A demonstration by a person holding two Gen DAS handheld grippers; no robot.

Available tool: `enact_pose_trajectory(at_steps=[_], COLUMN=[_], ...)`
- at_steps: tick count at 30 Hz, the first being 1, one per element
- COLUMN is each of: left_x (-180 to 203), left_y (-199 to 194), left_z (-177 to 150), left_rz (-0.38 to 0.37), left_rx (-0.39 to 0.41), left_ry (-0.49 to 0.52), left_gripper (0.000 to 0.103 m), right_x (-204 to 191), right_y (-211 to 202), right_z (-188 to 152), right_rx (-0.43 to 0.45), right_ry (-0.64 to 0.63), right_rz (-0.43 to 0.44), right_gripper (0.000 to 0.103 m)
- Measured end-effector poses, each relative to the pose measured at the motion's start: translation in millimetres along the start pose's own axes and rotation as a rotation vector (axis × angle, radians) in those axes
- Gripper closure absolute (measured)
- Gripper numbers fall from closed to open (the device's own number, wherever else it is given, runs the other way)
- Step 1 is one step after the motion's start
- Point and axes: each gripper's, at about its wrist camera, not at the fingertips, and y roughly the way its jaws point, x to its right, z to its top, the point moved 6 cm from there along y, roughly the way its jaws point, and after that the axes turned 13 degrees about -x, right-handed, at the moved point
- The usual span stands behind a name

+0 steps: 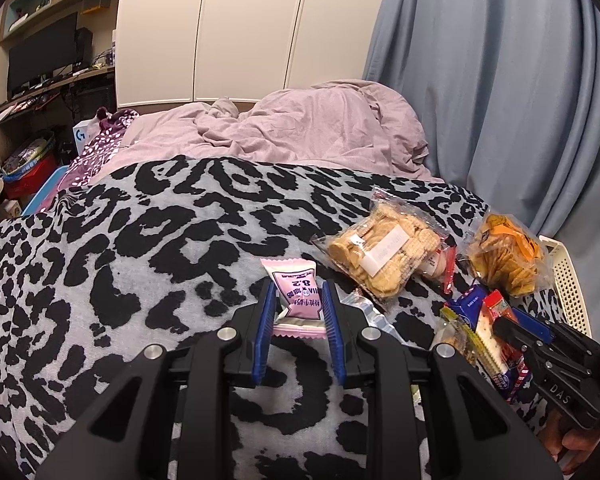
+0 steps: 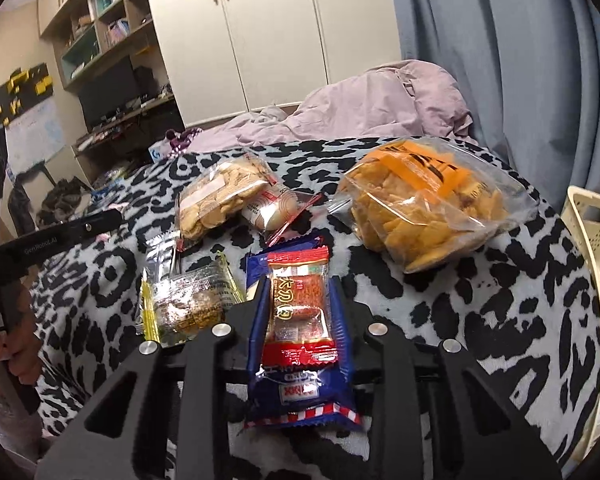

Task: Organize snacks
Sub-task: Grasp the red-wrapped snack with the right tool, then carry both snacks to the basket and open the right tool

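My left gripper (image 1: 298,286) is shut on a small pink and white snack packet (image 1: 296,290) and holds it just above the leopard-print blanket (image 1: 140,240). My right gripper (image 2: 300,284) is shut on a red snack packet (image 2: 298,304) lying over a blue packet (image 2: 300,396); both packets are between the jaws. The right gripper also shows at the lower right of the left wrist view (image 1: 512,320). A clear bag of round biscuits (image 1: 384,250) (image 2: 216,192) and a clear bag of orange crisps (image 1: 504,256) (image 2: 428,208) lie further back.
A cream perforated basket (image 2: 596,248) (image 1: 568,280) stands at the right edge of the bed. A yellow-edged packet (image 2: 188,300), a silver packet (image 2: 160,256) and a red-striped white packet (image 2: 272,208) lie on the blanket. Pink bedding (image 1: 300,128), a blue curtain and white wardrobes are behind.
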Motion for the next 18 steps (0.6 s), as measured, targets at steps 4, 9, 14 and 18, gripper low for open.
enact_pose_trajectory(at_steps=[4, 9, 14, 18], left_x=[7.1, 21.6, 44.8, 68.6], left_y=[-5.7, -10.9, -13.9, -16.1], left_z=[0.9, 1.2, 2.1, 3.7], left_rz=[-0.001, -0.003, -0.013, -0.029], left_rx=[0.011, 0.017, 0.019, 0.021], left_ry=[0.014, 0.043, 0.093, 0.136], left_gripper=[0.079, 0.079, 0.079, 0.079], right_x=[8.2, 18.3, 38.5, 57.7], right_y=[-11.7, -28.2, -46.1, -60.1], right_z=[-0.2, -4.7, -13.4, -21.3], right_rx=[0.032, 0.069, 0.108, 0.137], right_ry=[0.030, 0.059, 0.106, 0.147], right_rz=[0.008, 0.013, -0.001, -0.016], right_gripper=[0.073, 0.073, 0.073, 0.073])
